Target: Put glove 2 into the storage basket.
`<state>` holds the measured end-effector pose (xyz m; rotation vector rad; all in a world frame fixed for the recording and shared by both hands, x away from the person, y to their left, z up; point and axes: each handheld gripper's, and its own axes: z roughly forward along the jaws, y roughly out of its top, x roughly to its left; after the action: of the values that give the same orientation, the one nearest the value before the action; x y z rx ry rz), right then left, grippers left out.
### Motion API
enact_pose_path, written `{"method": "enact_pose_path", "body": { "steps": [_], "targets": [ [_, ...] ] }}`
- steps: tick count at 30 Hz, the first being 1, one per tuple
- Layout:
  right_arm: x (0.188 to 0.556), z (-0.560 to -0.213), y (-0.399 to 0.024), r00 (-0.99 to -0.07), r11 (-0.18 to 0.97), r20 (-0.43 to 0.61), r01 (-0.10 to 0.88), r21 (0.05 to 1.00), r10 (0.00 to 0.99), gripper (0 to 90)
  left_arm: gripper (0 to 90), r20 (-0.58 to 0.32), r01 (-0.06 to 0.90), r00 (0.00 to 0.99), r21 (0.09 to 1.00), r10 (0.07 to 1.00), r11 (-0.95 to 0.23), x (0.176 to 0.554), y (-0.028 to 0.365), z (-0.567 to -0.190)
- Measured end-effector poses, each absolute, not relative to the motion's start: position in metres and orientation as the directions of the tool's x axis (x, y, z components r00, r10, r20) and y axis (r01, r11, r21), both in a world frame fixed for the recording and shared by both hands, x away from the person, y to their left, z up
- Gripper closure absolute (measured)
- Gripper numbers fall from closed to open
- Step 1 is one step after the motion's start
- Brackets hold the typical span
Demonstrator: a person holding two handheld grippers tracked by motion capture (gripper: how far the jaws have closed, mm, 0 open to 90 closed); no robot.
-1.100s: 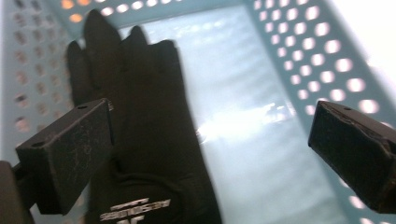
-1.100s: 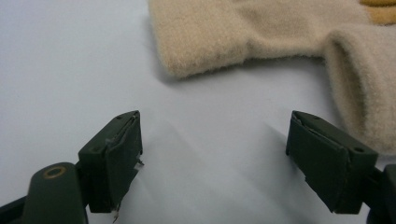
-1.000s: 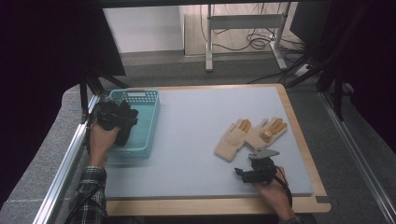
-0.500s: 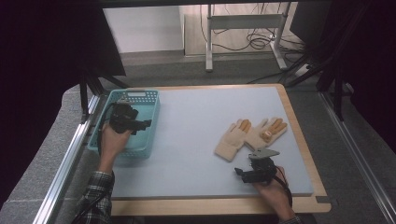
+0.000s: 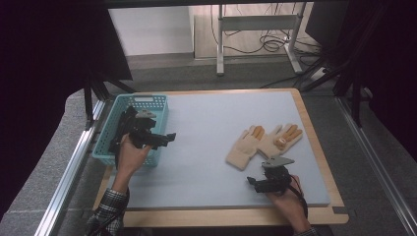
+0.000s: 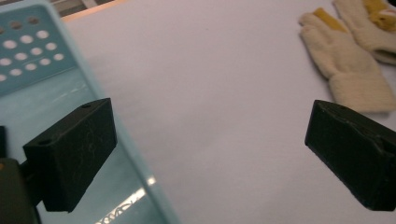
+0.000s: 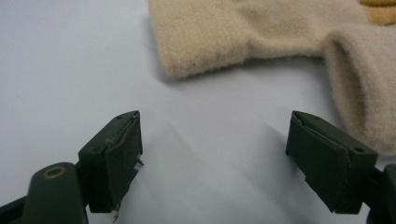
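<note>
Gloves (image 5: 263, 142): pair overlapping on mat (image 5: 206, 128), right of basket (image 5: 110, 135)
Left gripper (image 5: 167, 137): jaws wide, empty
Right gripper (image 5: 253, 182): wide, empty (just short of cuff)
Risk: pinching both gloves, or only mat

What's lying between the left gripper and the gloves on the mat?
Nothing: in the high view, bare grey mat separates the left gripper from the gloves.

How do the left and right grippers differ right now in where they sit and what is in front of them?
The left gripper hangs over the near right rim of the light blue perforated plastic basket; the right gripper sits low on the pale grey mat. The left is far from the two cream knit gloves with yellow fingertips; the right is just short of their cuffs. Both are open and empty.
</note>
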<state>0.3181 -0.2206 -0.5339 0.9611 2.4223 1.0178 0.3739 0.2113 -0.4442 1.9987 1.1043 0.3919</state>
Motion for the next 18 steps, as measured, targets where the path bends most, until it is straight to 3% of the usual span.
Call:
{"method": "enact_pose_path", "body": {
  "steps": [18],
  "targets": [
    [0.318,-0.534,-0.221,-0.712,0.514,-0.049,0.456,0.726,0.701,18.0,1.2,-0.014,0.475,0.699,0.757,0.715,-0.449,0.322,0.139,-0.483]
  ]
}}
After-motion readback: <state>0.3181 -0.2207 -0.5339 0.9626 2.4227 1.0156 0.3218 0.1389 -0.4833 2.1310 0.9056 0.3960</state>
